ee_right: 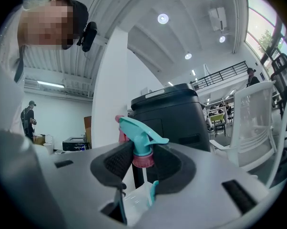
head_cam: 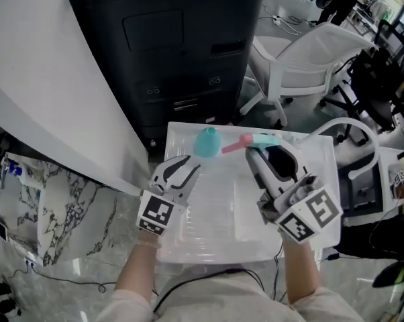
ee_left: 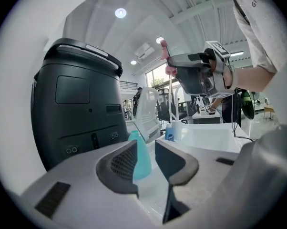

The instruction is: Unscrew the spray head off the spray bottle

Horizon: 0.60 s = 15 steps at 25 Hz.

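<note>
While clenched on the pink collar of the spray head (ee_right: pixel 141 138), holds it upright between the fingers of the right gripper (ee_right: pixel 143 163), with the teal trigger lever toward 3 o'clock and the pink nozzle toward 9 o'clock in the right gripper view. Shows the thin dip tube hanging bare below that collar, on no bottle.

Seen from the head view, carries the spray head just past the right fingertips, at about 1 o'clock over the white counter (head_cam: pixel 212 243), nozzle aimed toward 9 o'clock at the teal bottle (head_cam: pixel 207 141), near it. Finds that bottle standing at about 12 o'clock on the counter, close to the far rim.

Leaves the fingers of the left gripper (ee_left: pixel 146 152) released, with a narrow gap between the pads and nothing pressed. Catches the bottle through that gap, just beyond the tips at 12 o'clock.

Backs the counter with a black machine (head_cam: pixel 182 45) at 11 o'clock and a white chair (head_cam: pixel 303 56) at 1 o'clock.
</note>
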{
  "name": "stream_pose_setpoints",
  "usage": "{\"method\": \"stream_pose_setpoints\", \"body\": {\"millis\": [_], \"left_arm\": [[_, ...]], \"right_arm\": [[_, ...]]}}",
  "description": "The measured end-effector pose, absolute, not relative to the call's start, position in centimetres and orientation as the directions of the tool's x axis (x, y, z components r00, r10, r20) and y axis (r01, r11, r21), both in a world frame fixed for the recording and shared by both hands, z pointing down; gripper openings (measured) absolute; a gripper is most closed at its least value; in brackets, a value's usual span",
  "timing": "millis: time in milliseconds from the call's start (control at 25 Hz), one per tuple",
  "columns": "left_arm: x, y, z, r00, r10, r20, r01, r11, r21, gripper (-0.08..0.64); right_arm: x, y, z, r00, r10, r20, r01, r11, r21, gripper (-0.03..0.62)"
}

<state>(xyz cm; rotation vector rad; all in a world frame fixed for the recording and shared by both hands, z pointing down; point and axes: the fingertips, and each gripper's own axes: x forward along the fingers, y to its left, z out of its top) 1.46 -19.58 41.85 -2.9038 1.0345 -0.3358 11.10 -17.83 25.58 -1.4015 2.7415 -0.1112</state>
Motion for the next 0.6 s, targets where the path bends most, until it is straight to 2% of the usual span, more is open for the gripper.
{"method": "stream_pose_setpoints", "body": {"millis": [120, 240, 600], "left_arm": [[0.2, -18.0, 40.9, 0.745, -0.644, 0.174, -0.643, -0.763, -0.07, 0.052], [-0.9, -16.4, 40.0, 0.743, -0.651, 0.156, -0.652, -0.756, -0.052, 0.009], [-2.9, -11.3, 38.5, 0.726, -0.669, 0.159, -0.674, -0.738, -0.031, 0.005]], "right_arm": [[11.0, -16.0, 25.3, -0.576, -0.817, -0.018, -0.813, 0.575, -0.09, 0.137], [10.9, -14.1, 25.0, -0.563, -0.826, -0.025, -0.822, 0.563, -0.087, 0.137], [11.0, -8.6, 26.0, -0.509, -0.861, -0.012, -0.858, 0.508, -0.08, 0.137]]}}
